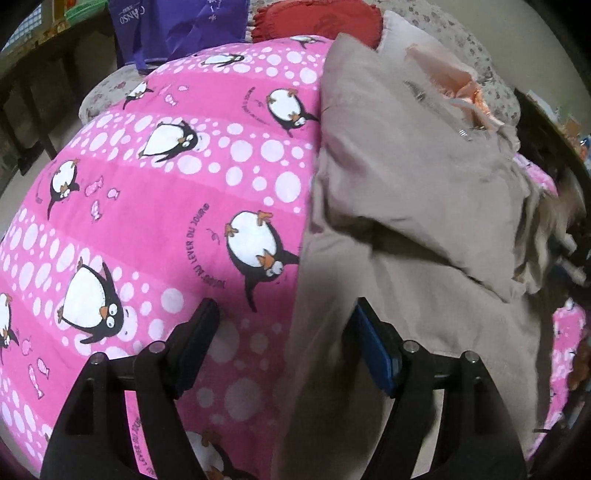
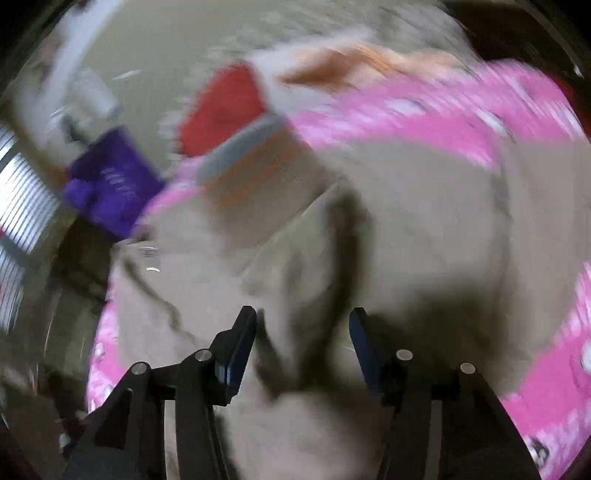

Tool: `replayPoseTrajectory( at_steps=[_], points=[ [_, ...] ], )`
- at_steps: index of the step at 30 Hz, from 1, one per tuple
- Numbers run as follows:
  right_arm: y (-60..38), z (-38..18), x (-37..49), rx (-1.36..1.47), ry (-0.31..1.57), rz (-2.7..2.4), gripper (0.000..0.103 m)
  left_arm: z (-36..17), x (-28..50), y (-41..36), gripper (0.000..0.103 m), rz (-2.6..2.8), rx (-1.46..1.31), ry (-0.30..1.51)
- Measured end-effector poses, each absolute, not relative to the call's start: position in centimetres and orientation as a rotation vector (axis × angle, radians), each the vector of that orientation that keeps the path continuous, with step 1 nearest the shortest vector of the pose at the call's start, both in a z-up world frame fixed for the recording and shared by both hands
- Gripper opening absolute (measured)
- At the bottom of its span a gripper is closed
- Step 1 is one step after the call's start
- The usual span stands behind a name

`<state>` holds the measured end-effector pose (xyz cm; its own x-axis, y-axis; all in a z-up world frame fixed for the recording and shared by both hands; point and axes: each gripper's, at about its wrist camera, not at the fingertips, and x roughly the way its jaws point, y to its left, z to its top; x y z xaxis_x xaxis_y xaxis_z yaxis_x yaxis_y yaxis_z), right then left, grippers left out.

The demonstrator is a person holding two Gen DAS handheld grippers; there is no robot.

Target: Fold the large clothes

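Two black fingers of the left gripper [image 1: 284,314] are being held wide apart, w/ nothing pinched betw. them; blue pads are showing on the inner faces. Its left finger is hanging over the pink quilted cover printed w/ penguins and white dots [image 1: 147,206], and its right finger is set above the edge of the large beige fabric garment [image 1: 406,206]. Whether either tip is touching cloth cannot be told.

In the right wrist view, the right gripper [image 2: 303,321] is being held w/ jaws part-open, approx. halfway. A raised fold of the beige garment [image 2: 424,221] is lying betw. the fingers, but the pads are not seen pressing on it. That view is being smeared by heavy blur, so fine detail is lost.

The garment is being shown spread along the right side of the pink cover, w/ one flap doubled over itself mid-way and an orange-peach lining [image 1: 458,81] exposed near its far end. A zip is visible beside that lining.

Beyond the garment, a red fringed cushion [image 1: 317,18] is lying at the far edge of the bed, and a purple bag w/ white lettering [image 1: 177,26] is standing next to it, to the left.
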<state>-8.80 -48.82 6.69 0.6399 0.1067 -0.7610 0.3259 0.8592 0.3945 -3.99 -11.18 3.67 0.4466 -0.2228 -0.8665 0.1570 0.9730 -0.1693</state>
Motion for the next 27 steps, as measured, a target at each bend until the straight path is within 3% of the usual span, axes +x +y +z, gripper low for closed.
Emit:
replayPoseTrajectory(
  at_steps=[3, 13, 16, 21, 25, 27],
  points=[
    [-51.5, 6.6, -10.8, 0.607, 0.85, -0.177, 0.055, 5.0, -4.3, -11.2, 0.073, -0.246, -0.072, 1.047],
    [-49.2, 13.3, -10.2, 0.431, 0.668, -0.276, 0.065, 3.6, -2.8, -11.6, 0.073, -0.199, 0.001, 1.085],
    [-44.2, 14.3, -5.4, 0.386, 0.741, 0.043, 0.072, 3.1, -2.2, -11.0, 0.073, -0.221, -0.053, 1.107],
    [-33.7, 12.0, 3.6, 0.222, 0.896, 0.353, 0.071, 3.1, -1.6, -11.6, 0.073, -0.232, -0.024, 1.081],
    [-26.8, 8.4, 8.2, 0.085, 0.986, 0.452, 0.069, 2.8, -0.4, -9.1, 0.073, -0.202, -0.148, 1.064],
    [-24.5, 6.2, 10.4, -0.014, 1.004, 0.432, 0.051, 2.7, -0.3, -8.6, 0.073, -0.219, -0.159, 1.058]
  ],
)
